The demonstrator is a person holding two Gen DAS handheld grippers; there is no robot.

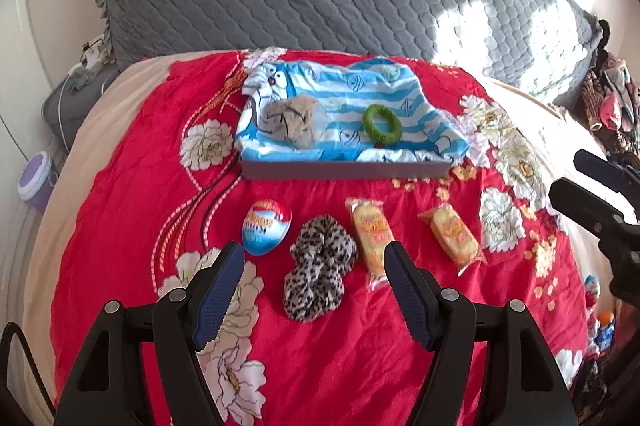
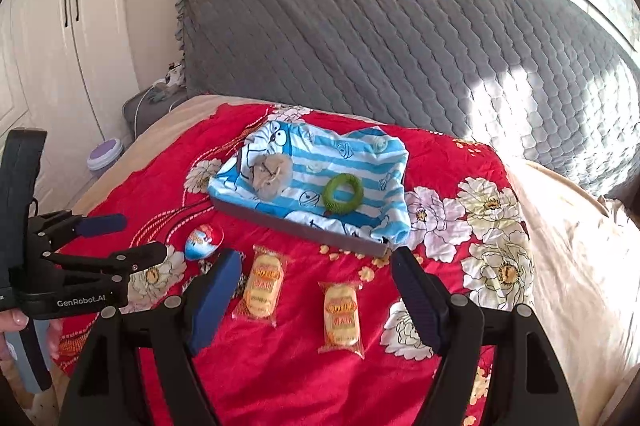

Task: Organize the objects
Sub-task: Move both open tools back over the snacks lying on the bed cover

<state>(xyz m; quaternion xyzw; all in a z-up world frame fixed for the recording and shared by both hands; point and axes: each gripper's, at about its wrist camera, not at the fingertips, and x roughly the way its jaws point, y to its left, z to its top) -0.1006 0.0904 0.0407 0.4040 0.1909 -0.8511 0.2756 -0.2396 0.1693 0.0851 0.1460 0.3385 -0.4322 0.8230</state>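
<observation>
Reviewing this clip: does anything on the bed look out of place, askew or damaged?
Nothing looks damaged or spilled. The striped cloth lining the tray is rumpled and spills over its right corner. The leopard scrunchie is twisted into a figure eight. Both snack packs look intact.

"GenRobot.AI" is printed in white on the left tongs point(image 2: 120, 240); the snack packets' print cannot be read.

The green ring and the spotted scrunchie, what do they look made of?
The green ring in the tray looks like fuzzy yarn or terry over an elastic: matte, nubbly surface, no shine. The leopard-print scrunchie on the red bedspread looks like thin, soft woven fabric, gathered into ruffled folds; whether satin or chiffon I cannot tell.
</observation>
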